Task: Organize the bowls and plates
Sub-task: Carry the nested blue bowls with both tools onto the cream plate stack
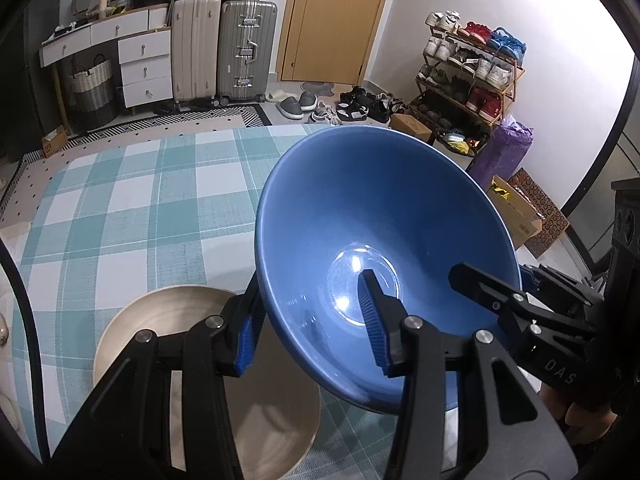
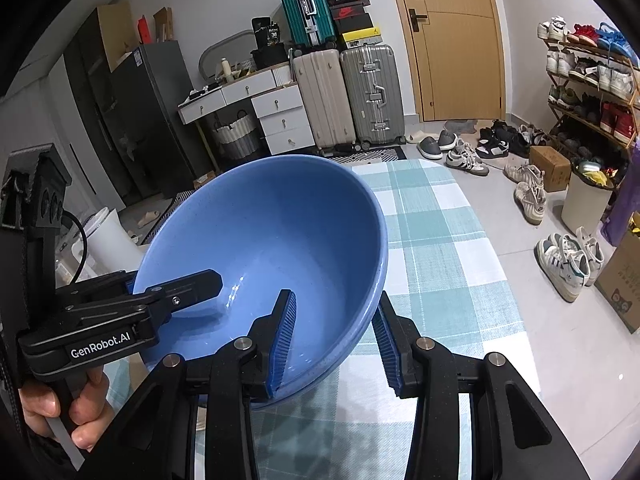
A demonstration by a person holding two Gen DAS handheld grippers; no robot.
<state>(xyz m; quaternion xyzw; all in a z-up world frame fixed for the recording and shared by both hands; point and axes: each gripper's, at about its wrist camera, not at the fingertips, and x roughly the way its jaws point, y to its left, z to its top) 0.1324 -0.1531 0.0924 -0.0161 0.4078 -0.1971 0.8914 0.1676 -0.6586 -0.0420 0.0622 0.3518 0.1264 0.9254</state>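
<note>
Blue bowl (image 1: pixel 372 240), glazed and tilted, held in the air above the bench (image 1: pixel 120 200) by both grippers at once. Left gripper (image 1: pixel 310 326): jaws clenched on the bowl's near-left wall, one ribbed blue pad inside the bowl and the other pressed against the outside. Right gripper (image 2: pixel 336 344): jaws likewise clenched on the bowl, one pad inside and one outside the wall at the near-right rim. In the left wrist view the right gripper enters from the right edge and grips the opposite side of the rim; in the right wrist view the left gripper enters from the left, with the person's hand (image 2: pixel 60 404) wrapped around its handle. Beige bowl (image 1: pixel 192 380): rests on the bench below and to the left of the blue bowl, partly hidden by the left gripper's arms; whether the two bowls touch cannot be told. Bench covering: a teal-and-white checked cloth (image 2: pixel 436 240). Background, well apart from the bench: two upright suitcases (image 1: pixel 224 52) beside a white chest of drawers (image 1: pixel 140 68), a wooden door (image 1: pixel 332 20), a shoe rack (image 1: pixel 472 72) loaded with shoes, loose shoes (image 2: pixel 568 256) on the tiled floor, and cardboard boxes (image 1: pixel 516 212) by the wall
</note>
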